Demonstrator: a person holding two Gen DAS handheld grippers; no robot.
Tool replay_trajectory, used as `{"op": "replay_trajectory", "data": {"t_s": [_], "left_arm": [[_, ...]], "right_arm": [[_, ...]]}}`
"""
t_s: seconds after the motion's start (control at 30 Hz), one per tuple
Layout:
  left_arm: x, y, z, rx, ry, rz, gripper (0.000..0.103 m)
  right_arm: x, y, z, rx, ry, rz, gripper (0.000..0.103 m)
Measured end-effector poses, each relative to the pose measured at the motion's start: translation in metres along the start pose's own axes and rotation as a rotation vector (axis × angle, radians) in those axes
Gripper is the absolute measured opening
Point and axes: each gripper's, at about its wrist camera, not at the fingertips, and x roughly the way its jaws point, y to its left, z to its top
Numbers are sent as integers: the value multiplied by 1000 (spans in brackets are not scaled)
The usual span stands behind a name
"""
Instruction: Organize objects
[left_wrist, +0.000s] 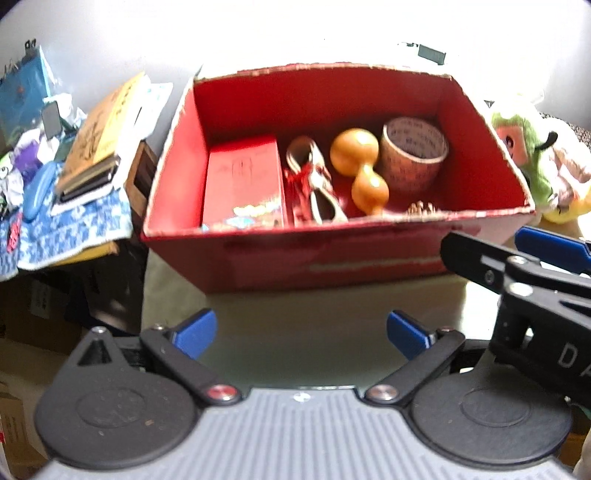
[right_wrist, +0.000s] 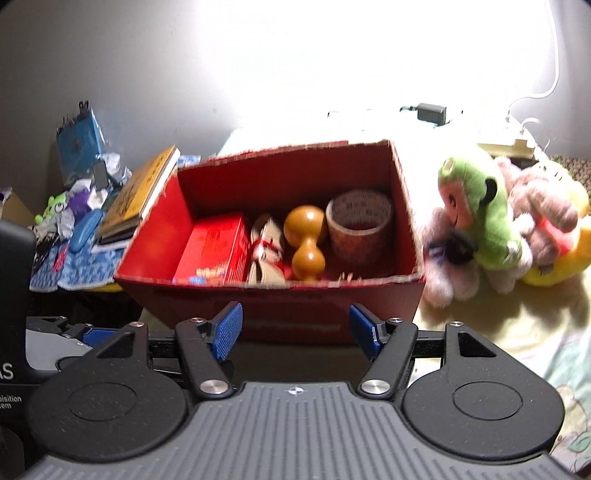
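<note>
My left tool (left_wrist: 301, 334) and right tool (right_wrist: 295, 330) hover side by side in front of a red box (left_wrist: 332, 254), both w/ blue fingers spread apart and nothing between them. The box sits open-topped, just ahead of both tools; my right tool also shows in the left wrist view, at the box's near right corner. Inside the box, left to right: a red carton (left_wrist: 243, 181) lying flat against the left wall, a small shoe w/ red laces (left_wrist: 314, 184), a wooden gourd (left_wrist: 360, 170) beside it, and a roll of printed tape (left_wrist: 413, 157) toward the right wall. Something small and pale lies near the front wall, too blurred to ID. Left of the box, a yellow book (right_wrist: 144, 192) leans on a pile over a blue-and-white cloth (left_wrist: 70, 229), w/ a blue case (right_wrist: 83, 230) next to it. Right of the box, a green-hooded plush doll (right_wrist: 476, 218) rests among other soft toys on a pale yellow bedsheet (right_wrist: 517, 317).
</note>
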Motion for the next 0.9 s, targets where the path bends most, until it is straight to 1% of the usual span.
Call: {"op": "replay_trajectory", "data": {"t_s": [0.2,0.37,0.63,0.9], "left_arm": [[-9,1,18,11,-41,13,99],[-9,4,27,11,-64,23,99],[-1,15,44,-2,-76,41,99],[15,20,61,4,-100,67,99]], "right_arm": [[-2,2,15,-4,-38,-4,67],[1,4,24,-11,-54,-12,67],[13,8,36,-19,-65,-23,67],[34,5,46,-6,-45,-42,67]]}}
